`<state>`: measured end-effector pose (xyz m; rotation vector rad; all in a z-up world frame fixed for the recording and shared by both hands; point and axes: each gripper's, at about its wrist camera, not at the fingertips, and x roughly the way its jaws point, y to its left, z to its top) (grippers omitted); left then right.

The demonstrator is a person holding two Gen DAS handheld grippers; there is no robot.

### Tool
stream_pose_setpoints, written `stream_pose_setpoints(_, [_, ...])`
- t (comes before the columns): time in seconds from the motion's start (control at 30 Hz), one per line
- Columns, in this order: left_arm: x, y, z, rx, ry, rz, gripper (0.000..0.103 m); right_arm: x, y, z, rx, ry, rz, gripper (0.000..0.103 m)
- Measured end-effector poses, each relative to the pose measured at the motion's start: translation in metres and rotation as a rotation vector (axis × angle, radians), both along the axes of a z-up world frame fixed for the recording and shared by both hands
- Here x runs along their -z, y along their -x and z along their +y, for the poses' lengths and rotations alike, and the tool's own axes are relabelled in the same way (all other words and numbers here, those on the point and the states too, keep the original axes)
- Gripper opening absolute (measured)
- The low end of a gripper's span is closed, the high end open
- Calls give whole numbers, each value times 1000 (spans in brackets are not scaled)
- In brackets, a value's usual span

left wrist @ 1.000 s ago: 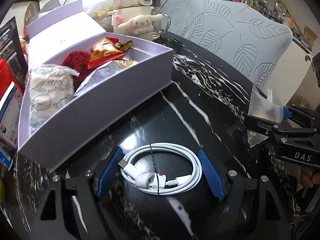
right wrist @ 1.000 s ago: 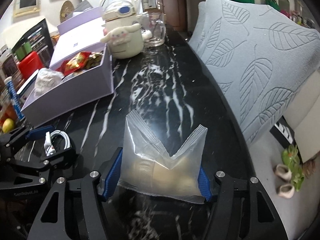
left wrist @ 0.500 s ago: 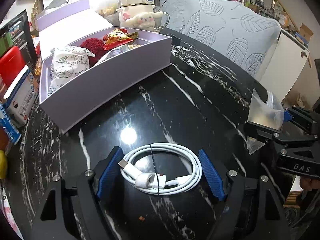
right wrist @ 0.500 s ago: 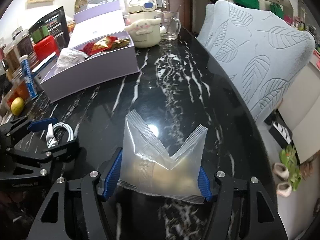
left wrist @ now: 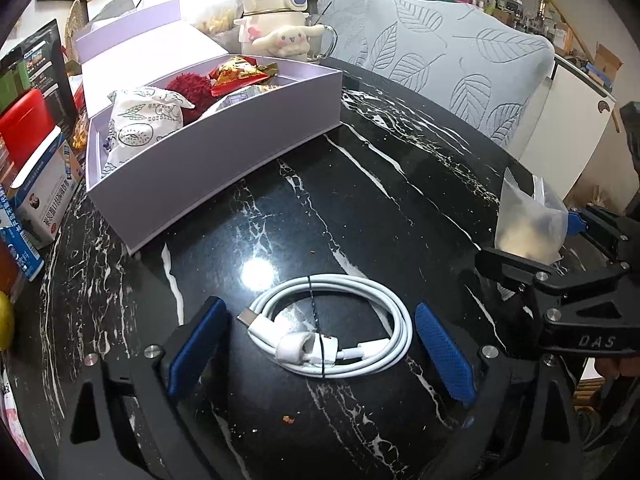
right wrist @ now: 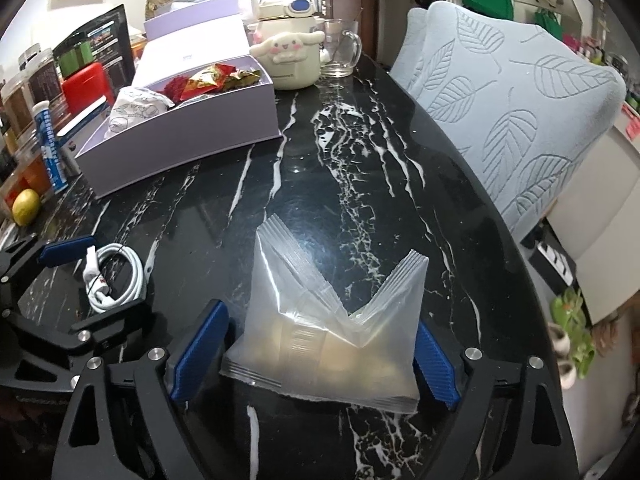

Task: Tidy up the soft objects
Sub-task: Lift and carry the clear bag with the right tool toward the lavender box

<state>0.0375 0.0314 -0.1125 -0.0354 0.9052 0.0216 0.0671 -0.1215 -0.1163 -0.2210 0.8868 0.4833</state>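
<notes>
A coiled white cable (left wrist: 332,328) lies on the black marble table (left wrist: 360,208) between the blue pads of my left gripper (left wrist: 320,348). The jaws are opening, with gaps on both sides of the coil. A clear plastic bag (right wrist: 332,320) with pale contents sits on the table inside my right gripper (right wrist: 316,356), whose jaws are opening too; the left pad (right wrist: 200,348) stands clear of the bag. A lavender box (left wrist: 220,160) farther back holds a white patterned pouch (left wrist: 140,120), a red fluffy item and a red-gold packet.
A cream cartoon-dog bottle (right wrist: 288,48) and a glass mug (right wrist: 340,48) stand behind the box. A grey leaf-patterned cushion (right wrist: 512,92) runs along the table's right edge. Boxes, a red tin (right wrist: 84,84) and a lemon (right wrist: 26,206) crowd the left side.
Both grippers drew back from the lavender box, then both sets of jaws widened. The cable and the bag, gripped before, now rest loose on the table.
</notes>
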Motion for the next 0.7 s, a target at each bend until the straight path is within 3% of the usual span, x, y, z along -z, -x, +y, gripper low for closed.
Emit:
stream_pose_setpoints(0.1, [0,1,0,1,0,0,96,1,0,1,3,8,-11,89])
stream_pose_setpoints(0.17, [-2,2,0,1,0,-10,79,1,2,0,8,10,-26,81])
stream_pose_setpoints(0.23, [-4,3,-1,4,-1,-15,79,-1,5,0,9,9,-43,69])
stream_pose_setpoints(0.3, [-4,3,-1,6,0,-16,79,-1,5,-2,7,2,-43,65])
stream_pose_setpoints(0.57, [-6,3,-4,-3,9,-15,78,-4,7,-5,-3,-24,-33,61])
stream_pose_setpoints(0.7, [-6,2,-3,-9,12,-8,78,-5,9,-9,-24,-89,-10,61])
